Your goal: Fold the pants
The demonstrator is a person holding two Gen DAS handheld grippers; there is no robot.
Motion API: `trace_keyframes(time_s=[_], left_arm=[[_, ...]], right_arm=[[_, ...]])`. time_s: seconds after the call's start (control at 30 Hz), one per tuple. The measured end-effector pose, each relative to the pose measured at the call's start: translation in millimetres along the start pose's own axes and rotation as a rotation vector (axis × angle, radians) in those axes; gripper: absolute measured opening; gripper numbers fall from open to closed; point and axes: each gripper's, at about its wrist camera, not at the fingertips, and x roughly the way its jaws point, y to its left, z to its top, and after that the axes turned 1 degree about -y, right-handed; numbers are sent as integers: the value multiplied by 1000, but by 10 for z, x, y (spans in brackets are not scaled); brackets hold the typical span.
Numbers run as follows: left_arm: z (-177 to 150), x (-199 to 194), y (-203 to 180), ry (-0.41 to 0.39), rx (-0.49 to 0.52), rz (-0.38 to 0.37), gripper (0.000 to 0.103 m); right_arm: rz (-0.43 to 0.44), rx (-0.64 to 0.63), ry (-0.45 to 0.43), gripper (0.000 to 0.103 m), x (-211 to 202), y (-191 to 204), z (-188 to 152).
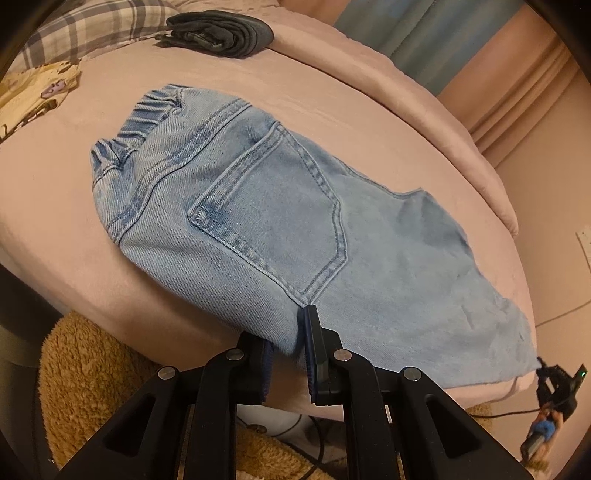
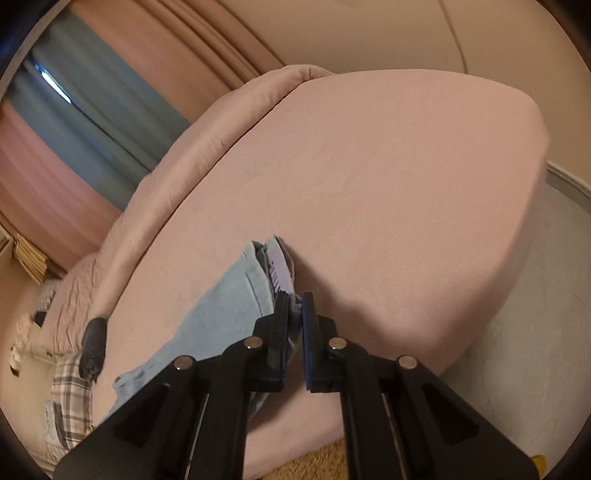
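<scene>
The left hand-held gripper [image 1: 291,332] pinches the jeans [image 1: 258,206] near the back pocket. The right hand-held gripper [image 2: 294,302] is clamped narrowly on their hem, on the bed [image 2: 388,177].

My left gripper [image 1: 291,332] pinches the jeans [image 1: 266,206] near their back pocket [image 1: 273,218]; beyond the jeans lies, perhaps, dark folded clothing [image 1: 221,33].

Bedroom in warm, dim light

You face a bed [image 1: 55,206] under a pink sheet, with a folded pink duvet [image 2: 192,147] along its far edge and a plaid pillow [image 1: 96,29] at its head. Pink and blue curtains [image 2: 74,122] hang behind it, a plain wall [image 1: 546,206] stands to one side, and a tan shaggy rug [image 1: 85,369] lies on the floor below.
</scene>
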Motion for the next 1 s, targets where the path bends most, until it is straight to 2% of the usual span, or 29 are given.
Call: trace_keyframes(time_s=[0.1,0.13,0.2,0.27,0.33,0.37,0.4,0.43,0.5,0.57,0.63,0.77,0.83,0.87,0.93,0.97,1.0], left_arm=[[11,3,-23,8,20,8,10],[18,-3,-32,12,29,9,10],[29,-20,-31,24,32,4,11],[34,-43,-17,39,27,-3,12],[45,-78,0,71,18,-7,17],[49,-103,9,82,16,-12,20],[61,-155,17,88,16,-25,22],[63,-196,9,91,16,-28,23],[90,-310,-41,95,30,-27,23],[134,-408,-149,82,67,-12,23],[214,-526,-354,36,129,-48,23],[471,-499,-856,-8,224,-172,47],[640,-318,-1141,-6,279,-234,49],[707,-188,-1264,15,293,-246,49],[845,172,-1497,91,301,-256,49],[909,390,-1599,143,305,-269,49],[933,508,-1632,175,301,-265,49]], right_arm=[[-78,6,20,7,189,-30,-66],[-118,-4,54,7,300,-48,-70],[-183,-28,93,11,457,-20,-63],[-235,-81,98,15,439,81,-13],[-287,-115,86,30,398,242,85],[-289,-129,73,50,379,303,132],[-283,-150,63,62,379,387,185],[-271,-178,52,62,371,471,241],[-241,-244,41,62,415,662,326],[-208,-294,67,62,539,786,385],[-170,-301,107,61,758,882,425],[-111,-260,223,61,1264,874,445],[-128,-258,248,59,1423,868,353],[-136,-270,227,53,1437,884,323],[-168,-309,179,31,1417,949,292],[-180,-323,161,16,1403,971,275],[-170,-328,150,10,1384,965,296]])
